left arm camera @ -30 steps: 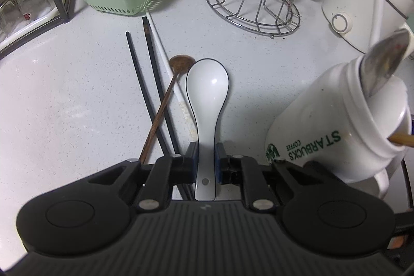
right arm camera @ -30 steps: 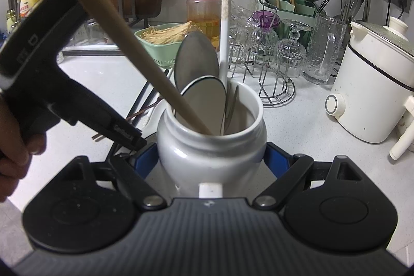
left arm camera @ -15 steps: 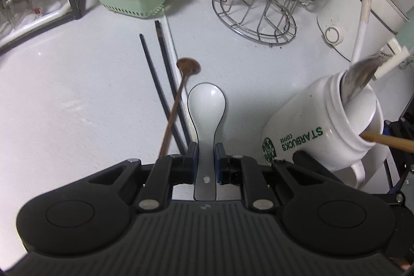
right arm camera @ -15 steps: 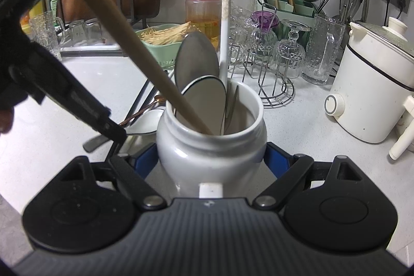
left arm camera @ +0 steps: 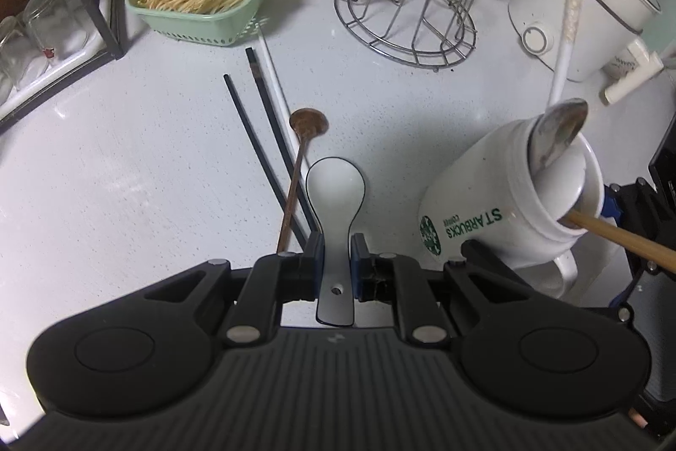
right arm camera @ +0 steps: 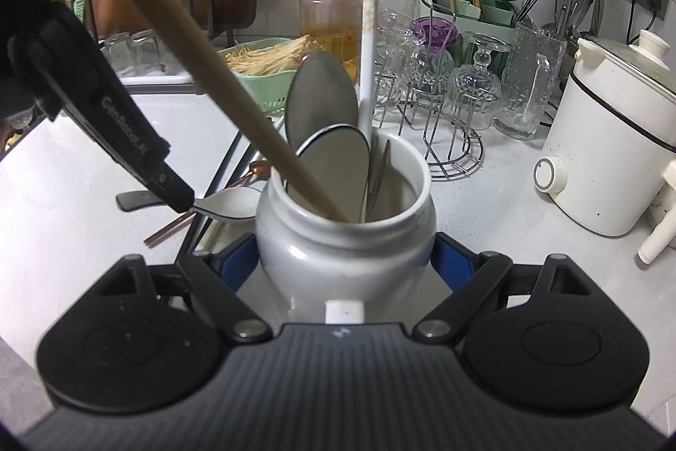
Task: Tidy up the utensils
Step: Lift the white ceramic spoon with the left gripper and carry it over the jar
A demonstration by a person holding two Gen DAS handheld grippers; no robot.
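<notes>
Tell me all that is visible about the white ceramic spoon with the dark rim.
The white ceramic soup spoon with a thin dark rim looks glossy, with a deep oval bowl and a flat handle pierced by a small hole. The left gripper clamps its handle. It points forward, bowl upward, above the white counter, over a brown spoon and black chopsticks.

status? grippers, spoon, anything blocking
Left gripper shut on white spoon, bowl over the counter. Right gripper shut on mug. Mug mouth crowded: wooden stick, metal spoon.
</notes>
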